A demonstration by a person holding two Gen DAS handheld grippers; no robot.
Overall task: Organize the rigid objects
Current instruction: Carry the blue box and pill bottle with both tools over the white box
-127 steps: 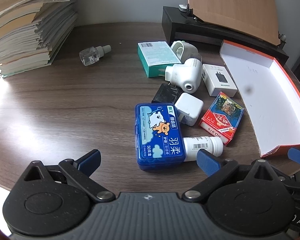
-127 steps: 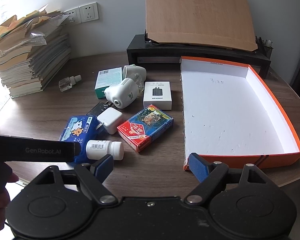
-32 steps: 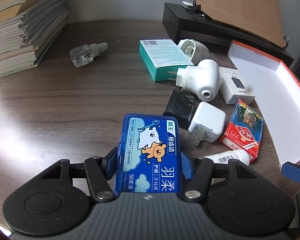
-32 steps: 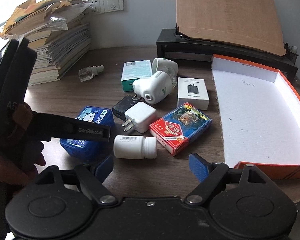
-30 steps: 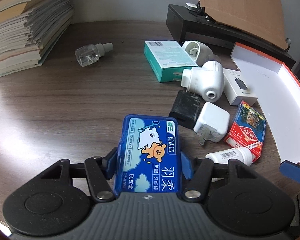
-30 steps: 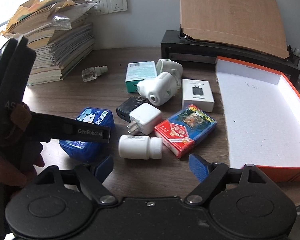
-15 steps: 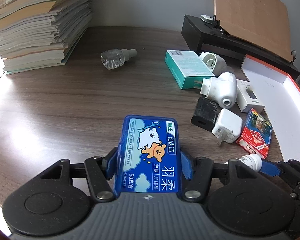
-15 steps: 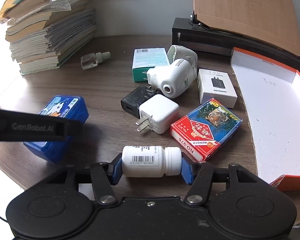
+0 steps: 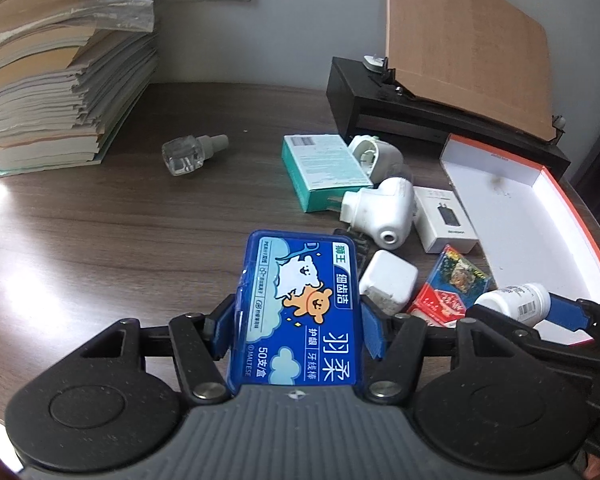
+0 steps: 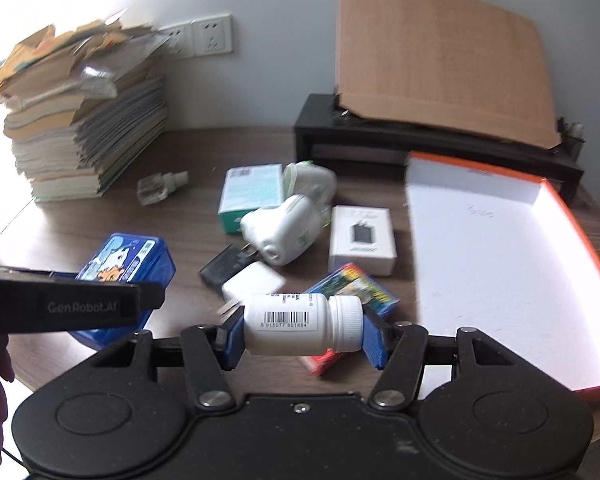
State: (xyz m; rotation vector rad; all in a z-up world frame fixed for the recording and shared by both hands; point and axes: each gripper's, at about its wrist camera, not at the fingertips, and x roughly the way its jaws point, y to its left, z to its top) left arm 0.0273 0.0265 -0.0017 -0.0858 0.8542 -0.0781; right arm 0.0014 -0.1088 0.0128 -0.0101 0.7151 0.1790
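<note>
My left gripper (image 9: 296,332) is shut on a blue floss-pick box (image 9: 296,304) and holds it above the wooden table; the box also shows in the right wrist view (image 10: 128,264). My right gripper (image 10: 304,334) is shut on a white pill bottle (image 10: 300,324) lying sideways between its blue pads, lifted off the table; the bottle also shows in the left wrist view (image 9: 516,302). An open orange box with a white inside (image 10: 500,264) lies to the right, also in the left wrist view (image 9: 532,216).
On the table lie a red card pack (image 10: 356,284), a white charger (image 10: 252,282), a black adapter (image 10: 220,266), two white plug-in devices (image 10: 284,228), a white charger box (image 10: 362,236), a teal box (image 10: 250,194) and a clear small bottle (image 10: 160,186). A book stack (image 10: 84,136) stands left, a black stand (image 10: 420,144) behind.
Both grippers have risen from the table with their loads. The right gripper closed on the pill bottle half a second ago and has now lifted it.
</note>
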